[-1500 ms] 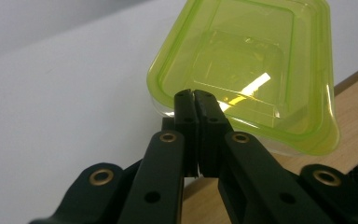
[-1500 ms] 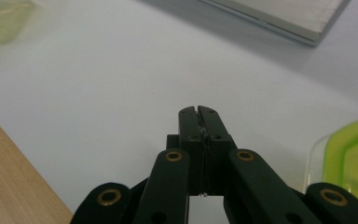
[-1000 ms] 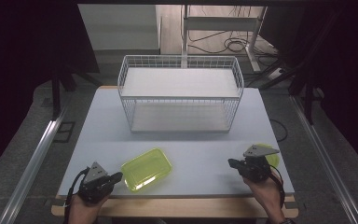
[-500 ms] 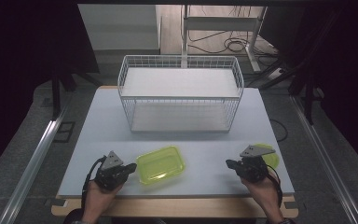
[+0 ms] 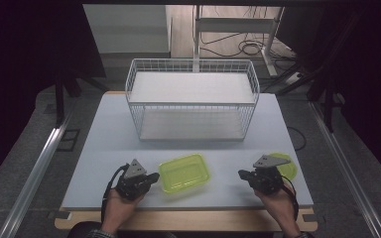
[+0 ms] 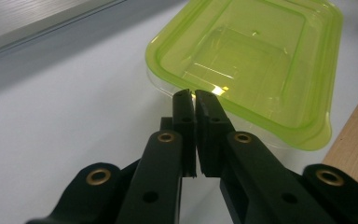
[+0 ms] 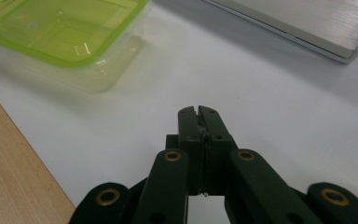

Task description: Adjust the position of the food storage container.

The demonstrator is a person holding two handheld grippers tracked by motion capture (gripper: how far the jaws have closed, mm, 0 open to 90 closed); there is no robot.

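Light, thin-walled and slick, the green plastic container (image 6: 256,65) sits just ahead of the left gripper (image 6: 195,95), whose jaws are closed on nothing, so its raised rim looks the best place to pinch, gently lest it flex or skid.

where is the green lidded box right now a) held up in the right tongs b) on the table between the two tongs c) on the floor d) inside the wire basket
b: the green box sits on the white table, with the left tongs beside it, the right tongs farther off, and the wire basket behind.
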